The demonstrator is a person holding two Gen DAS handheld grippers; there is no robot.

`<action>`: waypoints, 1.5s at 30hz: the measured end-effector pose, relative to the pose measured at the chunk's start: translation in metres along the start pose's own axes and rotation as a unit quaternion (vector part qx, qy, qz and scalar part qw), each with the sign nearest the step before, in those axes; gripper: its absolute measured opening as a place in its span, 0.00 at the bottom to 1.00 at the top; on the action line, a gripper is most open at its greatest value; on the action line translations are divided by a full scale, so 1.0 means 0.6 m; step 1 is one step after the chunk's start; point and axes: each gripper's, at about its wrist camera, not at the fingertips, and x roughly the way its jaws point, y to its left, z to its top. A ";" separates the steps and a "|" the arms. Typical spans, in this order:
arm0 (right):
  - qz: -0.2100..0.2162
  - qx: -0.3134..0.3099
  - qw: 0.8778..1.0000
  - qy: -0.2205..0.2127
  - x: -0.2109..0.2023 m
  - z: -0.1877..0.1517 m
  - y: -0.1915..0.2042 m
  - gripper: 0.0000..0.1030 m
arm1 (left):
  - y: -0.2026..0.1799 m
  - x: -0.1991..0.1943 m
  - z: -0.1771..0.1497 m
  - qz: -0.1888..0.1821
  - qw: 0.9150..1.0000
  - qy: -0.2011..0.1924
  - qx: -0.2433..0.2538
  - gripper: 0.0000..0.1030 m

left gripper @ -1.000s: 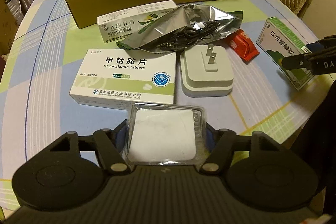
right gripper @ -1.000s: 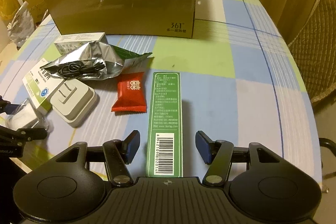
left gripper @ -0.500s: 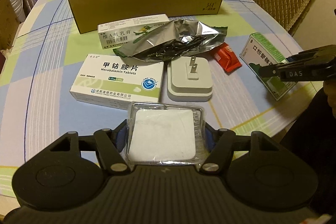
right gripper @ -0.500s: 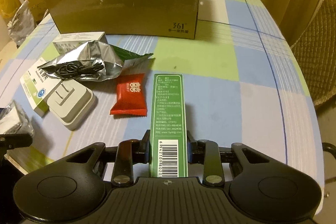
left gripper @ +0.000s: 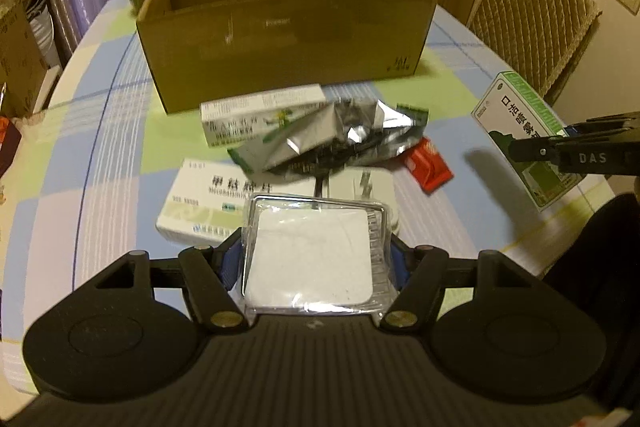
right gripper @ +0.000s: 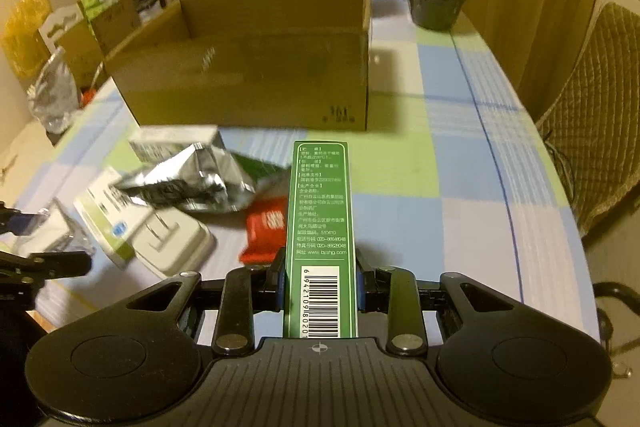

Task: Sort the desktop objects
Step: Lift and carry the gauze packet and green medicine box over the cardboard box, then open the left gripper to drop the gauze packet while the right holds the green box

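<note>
1. The left gripper (left gripper: 316, 263) was clamped on a clear plastic packet (left gripper: 312, 255) with a white pad inside, low in the centre of its frame.
2. The right gripper (right gripper: 320, 287) pinched a tall green medicine box (right gripper: 320, 219) by its barcode end, at lower centre.
3. Ahead, at upper centre, the open cardboard box (left gripper: 280, 31) stood beyond the foil pouch (left gripper: 336, 143) and plug adapter (right gripper: 172, 239).
4. Judgement: both loads should be carried high over the clutter, cleared past the near wall, and released one at a time.
</note>
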 end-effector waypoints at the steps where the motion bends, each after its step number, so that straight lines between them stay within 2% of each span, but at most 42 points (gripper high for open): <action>1: 0.002 0.000 1.000 -0.004 -0.005 0.005 0.002 0.26 | 0.000 -0.002 0.006 0.001 1.000 -0.004 0.000 0.62; 13: 0.034 -0.003 0.998 -0.044 -0.037 0.075 0.039 0.27 | 0.024 -0.031 0.082 0.015 0.998 -0.053 0.004 0.62; 24: 0.048 -0.016 0.995 -0.083 -0.030 0.198 0.053 0.27 | 0.052 -0.032 0.196 0.023 0.995 -0.098 -0.008 0.62; 36: 0.054 -0.011 0.995 -0.084 0.048 0.314 0.048 0.27 | 0.090 0.032 0.332 0.035 0.993 -0.116 -0.005 0.62; 45: 0.045 -0.004 0.996 -0.075 0.114 0.363 0.033 0.27 | 0.107 0.096 0.390 0.033 0.994 -0.106 -0.008 0.62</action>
